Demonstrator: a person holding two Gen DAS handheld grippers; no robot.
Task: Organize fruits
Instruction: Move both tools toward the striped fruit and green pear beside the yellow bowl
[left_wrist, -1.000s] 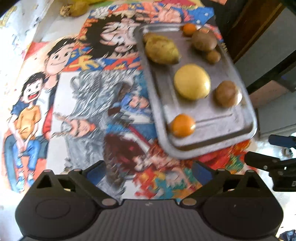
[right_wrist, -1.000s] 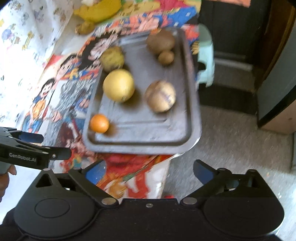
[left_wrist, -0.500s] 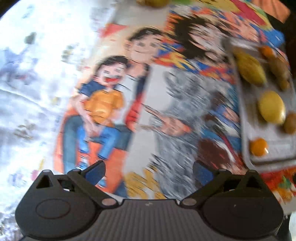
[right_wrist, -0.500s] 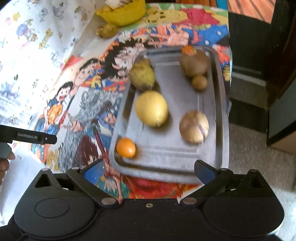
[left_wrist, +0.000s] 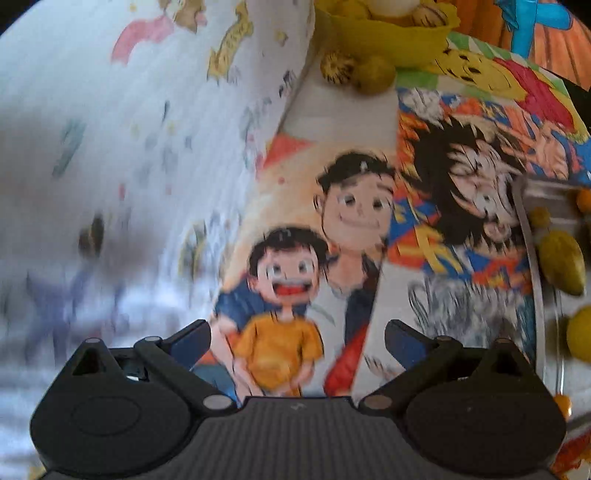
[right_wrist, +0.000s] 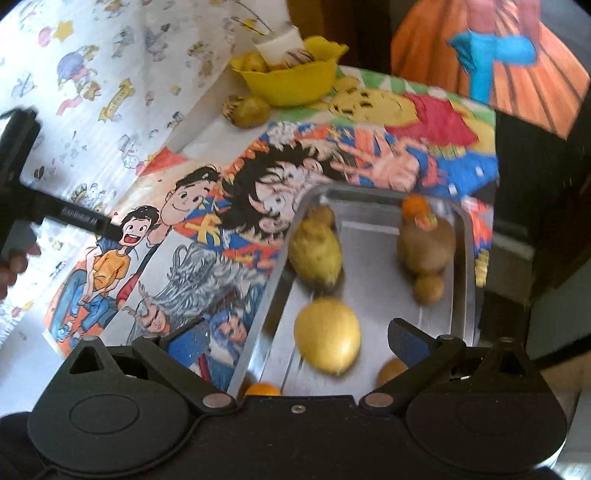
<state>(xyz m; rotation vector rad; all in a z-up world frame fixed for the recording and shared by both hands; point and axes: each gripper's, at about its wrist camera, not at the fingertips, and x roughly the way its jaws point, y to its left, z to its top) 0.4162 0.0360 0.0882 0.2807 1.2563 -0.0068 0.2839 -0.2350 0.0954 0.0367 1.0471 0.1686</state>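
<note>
A metal tray (right_wrist: 463, 236) on the cartoon tablecloth holds several fruits: a round yellow fruit (right_wrist: 327, 334), a greenish-yellow fruit (right_wrist: 316, 253), a brown fruit (right_wrist: 424, 245), a small brown one (right_wrist: 428, 288) and small orange ones (right_wrist: 413, 204). My right gripper (right_wrist: 297, 341) is open and empty, low over the tray's near end, with the yellow fruit between its fingers' line. My left gripper (left_wrist: 297, 338) is open and empty over the cartoon cloth, left of the tray (left_wrist: 532, 266). A yellow bowl (right_wrist: 291, 79) with fruits stands at the far end.
Two loose fruits (right_wrist: 245, 109) lie in front of the yellow bowl; they also show in the left wrist view (left_wrist: 356, 68). A white patterned sheet (left_wrist: 110, 147) rises on the left. The table edge runs right of the tray, with dark floor beyond.
Both grippers moved forward along the table. The left one swung left off the tray toward the cloth and bowl. The right one came in low over the tray's near end.
</note>
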